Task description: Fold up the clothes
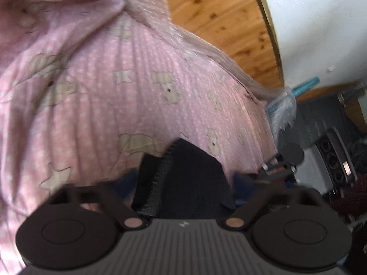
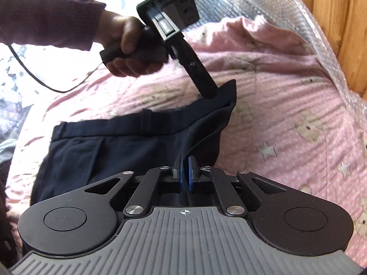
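Navy trousers (image 2: 128, 142) on pink quilt (image 2: 286, 105): both grippers, left (image 2: 209, 94) tilted downward, right (image 2: 185, 171), jaws pinching them.

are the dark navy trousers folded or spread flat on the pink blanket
Partly folded, not flat: the dark navy trousers have one waistband corner lifted by the left hand-held gripper, and the right hand-held gripper pinches another edge.

Left gripper (image 1: 183, 181) fingertips buried under dark trousers (image 1: 190, 174), blurred; jaw gap seemingly wide, unclear.
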Action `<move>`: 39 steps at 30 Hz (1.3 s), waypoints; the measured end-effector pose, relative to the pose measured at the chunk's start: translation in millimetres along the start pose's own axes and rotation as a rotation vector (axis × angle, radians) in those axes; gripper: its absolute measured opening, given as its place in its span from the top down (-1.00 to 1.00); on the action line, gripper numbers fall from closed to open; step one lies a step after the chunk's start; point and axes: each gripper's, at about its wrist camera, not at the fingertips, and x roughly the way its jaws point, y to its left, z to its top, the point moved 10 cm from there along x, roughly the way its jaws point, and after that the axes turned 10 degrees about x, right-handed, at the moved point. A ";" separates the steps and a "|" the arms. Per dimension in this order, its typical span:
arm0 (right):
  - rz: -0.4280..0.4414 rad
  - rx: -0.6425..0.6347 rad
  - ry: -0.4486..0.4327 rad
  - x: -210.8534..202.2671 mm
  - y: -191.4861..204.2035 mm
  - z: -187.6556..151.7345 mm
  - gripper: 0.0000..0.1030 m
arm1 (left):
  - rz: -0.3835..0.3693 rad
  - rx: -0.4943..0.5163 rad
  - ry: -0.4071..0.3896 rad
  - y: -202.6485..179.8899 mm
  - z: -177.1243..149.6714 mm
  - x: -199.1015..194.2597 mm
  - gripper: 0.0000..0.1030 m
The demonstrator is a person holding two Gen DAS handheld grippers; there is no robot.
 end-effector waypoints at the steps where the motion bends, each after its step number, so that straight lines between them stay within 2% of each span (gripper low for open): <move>1: -0.008 0.018 0.003 0.0 -5.2 -2.0 0.89 | 0.002 0.050 -0.012 -10.6 0.9 -4.4 0.85; 2: -0.013 0.034 0.003 -1.7 -10.2 -3.2 0.69 | 0.004 0.099 -0.024 -21.3 1.7 -8.9 0.85; 3: -0.014 0.047 0.002 -5.6 -14.9 -3.3 0.58 | 0.005 0.149 -0.036 -32.0 2.6 -13.4 0.85; 5: -0.019 0.069 -0.005 -14.0 -23.9 -3.4 -0.28 | 0.017 0.282 -0.081 -71.2 4.1 -35.2 0.85; 7: -0.025 0.075 -0.017 -24.3 -31.0 -2.5 -0.74 | 0.033 0.415 -0.114 -111.9 3.1 -56.1 0.85; 8: -0.018 0.072 -0.004 -28.0 -32.7 -3.8 -0.76 | 0.045 0.482 -0.122 -132.4 1.2 -65.3 0.85; 11: 0.032 0.040 0.108 -33.4 -33.2 -20.1 -0.74 | 0.094 0.597 -0.153 -173.8 -7.6 -92.0 0.85; 14: 0.037 0.012 0.228 -35.4 -38.1 -48.8 -0.70 | 0.116 0.596 -0.187 -185.2 -15.8 -110.9 0.86; 18: 0.093 0.110 0.325 -41.6 -53.3 -82.1 -0.70 | 0.103 0.594 -0.207 -200.0 -23.0 -125.0 0.86; 21: 0.229 0.196 0.381 -47.7 -50.1 -100.6 -0.10 | 0.123 0.586 -0.229 -198.9 -21.6 -129.9 0.86; 22: 0.272 0.215 0.395 -49.3 -47.1 -104.7 0.36 | 0.132 0.572 -0.229 -192.3 -21.1 -130.1 0.86; 23: 0.296 0.216 0.402 -51.6 -44.2 -106.9 0.68 | 0.142 0.557 -0.228 -185.3 -20.6 -130.3 0.86; 24: 0.294 0.192 0.399 -54.6 -41.2 -106.6 0.79 | 0.152 0.543 -0.222 -177.0 -20.6 -128.6 0.86; 25: 0.273 0.161 0.391 -58.0 -39.1 -104.8 0.87 | 0.163 0.524 -0.217 -168.2 -22.1 -127.3 0.85; 27: 0.177 0.080 0.364 -67.9 -34.9 -97.6 0.87 | 0.169 0.480 -0.222 -152.9 -25.2 -126.3 0.85; 29: 0.091 0.007 0.334 -78.3 -29.6 -91.4 0.73 | 0.175 0.436 -0.227 -137.6 -28.3 -125.3 0.85; 30: 0.065 -0.014 0.316 -82.0 -26.7 -91.4 0.74 | 0.174 0.420 -0.240 -134.9 -28.2 -126.8 0.85; 32: 0.014 -0.056 0.280 -89.6 -20.8 -91.0 0.91 | 0.163 0.412 -0.266 -137.0 -25.2 -130.8 0.85; 34: -0.048 -0.094 0.250 -94.0 -17.8 -91.1 0.97 | 0.166 0.427 -0.285 -142.4 -20.3 -135.4 0.85; 36: -0.154 -0.119 0.246 -86.0 -25.8 -93.8 0.97 | 0.183 0.440 -0.293 -140.7 -16.3 -134.1 0.85; 38: -0.260 -0.143 0.240 -79.1 -33.6 -96.1 0.87 | 0.255 0.404 -0.243 -112.9 -19.1 -115.5 0.78; 39: -0.313 -0.156 0.238 -76.0 -37.4 -97.0 0.71 | 0.288 0.368 -0.203 -94.2 -23.6 -103.3 0.75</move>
